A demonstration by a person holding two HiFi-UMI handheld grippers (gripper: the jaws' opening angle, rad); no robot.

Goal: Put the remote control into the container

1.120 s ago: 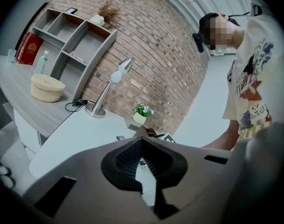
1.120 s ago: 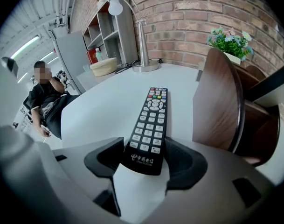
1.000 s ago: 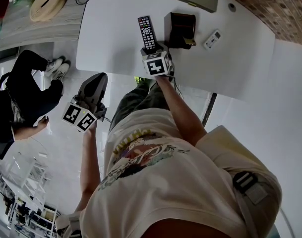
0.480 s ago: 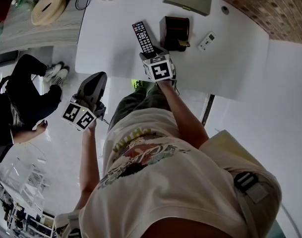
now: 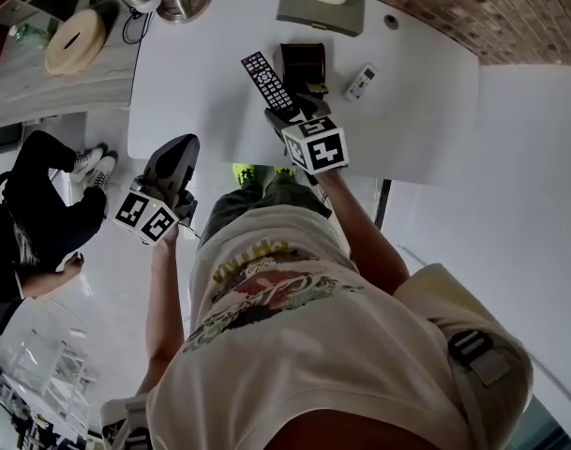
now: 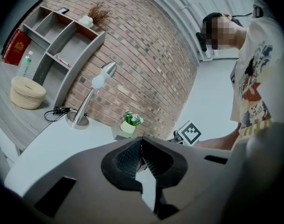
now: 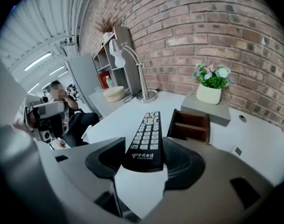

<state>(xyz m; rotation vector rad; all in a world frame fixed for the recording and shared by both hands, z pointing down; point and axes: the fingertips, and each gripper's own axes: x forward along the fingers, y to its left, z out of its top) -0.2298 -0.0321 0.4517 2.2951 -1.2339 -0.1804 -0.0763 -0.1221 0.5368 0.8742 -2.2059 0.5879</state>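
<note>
While the left gripper (image 6: 142, 140) hovers beside the white table (image 5: 191, 73) with its jaws pressed together on nothing, the right gripper (image 7: 145, 158), its jaws having just been closing, clamps the remote control (image 5: 264, 80) above the table, just left of the brown container (image 5: 302, 64). Only the right gripper view shows the container's inside: 1 divider and bare walls.

The black remote control (image 5: 264, 80) is clamped at its near end by the right gripper (image 5: 287, 112), whose jaws have just been closing, beside the dark container (image 5: 302, 62) on the white table (image 5: 191, 82).
</note>
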